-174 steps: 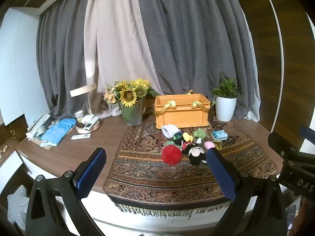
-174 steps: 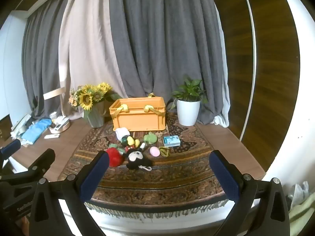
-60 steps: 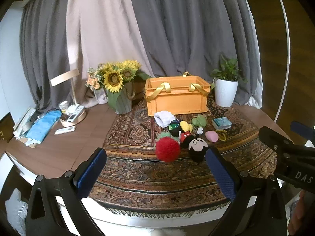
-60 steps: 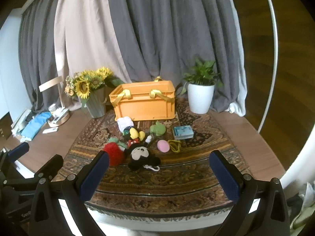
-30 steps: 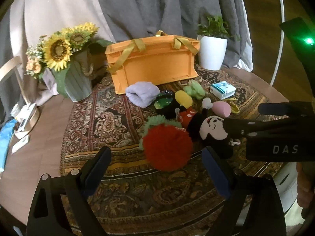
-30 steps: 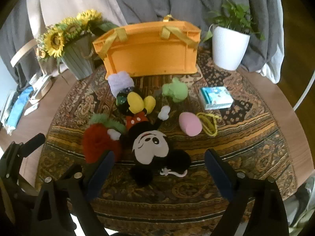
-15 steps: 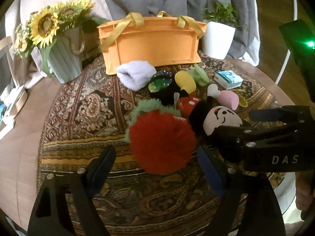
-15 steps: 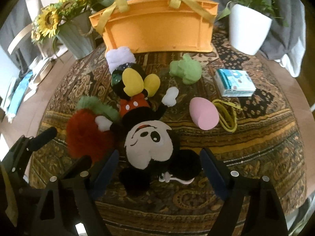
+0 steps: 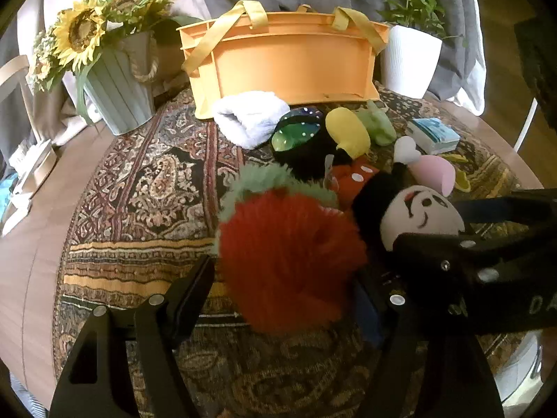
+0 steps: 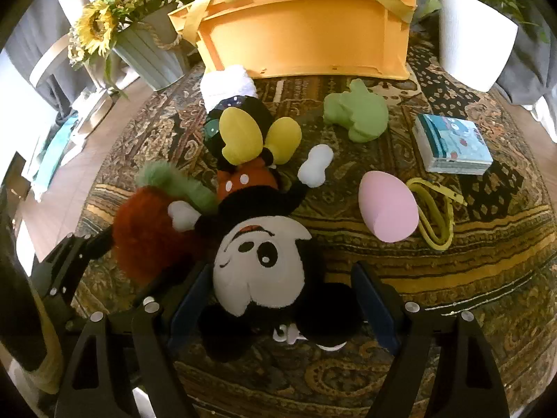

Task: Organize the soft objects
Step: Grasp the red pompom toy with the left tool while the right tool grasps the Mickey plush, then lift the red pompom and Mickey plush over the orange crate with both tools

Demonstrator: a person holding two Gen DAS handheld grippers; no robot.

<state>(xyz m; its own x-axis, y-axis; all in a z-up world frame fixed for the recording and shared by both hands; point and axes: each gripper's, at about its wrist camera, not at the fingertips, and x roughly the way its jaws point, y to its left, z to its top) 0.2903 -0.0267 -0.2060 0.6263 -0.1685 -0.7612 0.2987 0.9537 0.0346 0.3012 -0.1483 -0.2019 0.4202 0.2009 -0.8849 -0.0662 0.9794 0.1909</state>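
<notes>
A fluffy red strawberry plush (image 9: 289,257) with a green top lies on the patterned rug, between the fingers of my open left gripper (image 9: 285,296); it also shows in the right wrist view (image 10: 146,237). A Mickey Mouse plush (image 10: 264,261) lies on its back beside it, its head between the fingers of my open right gripper (image 10: 278,299). Whether the pads touch the toys I cannot tell. Behind lie a white sock (image 9: 250,118), a green plush (image 10: 358,115), a pink egg-shaped toy (image 10: 386,205) and the orange crate (image 9: 289,62) with yellow straps.
A sunflower vase (image 9: 115,83) stands at the back left and a white plant pot (image 9: 410,62) at the back right. A small blue box (image 10: 452,146) and a yellow strap (image 10: 435,212) lie on the rug (image 9: 146,188). Clutter sits at the far left of the table.
Both grippers have moved forward and down onto the toy pile. The left now straddles the strawberry plush, the right the Mickey plush's head. Both gaps look narrower.
</notes>
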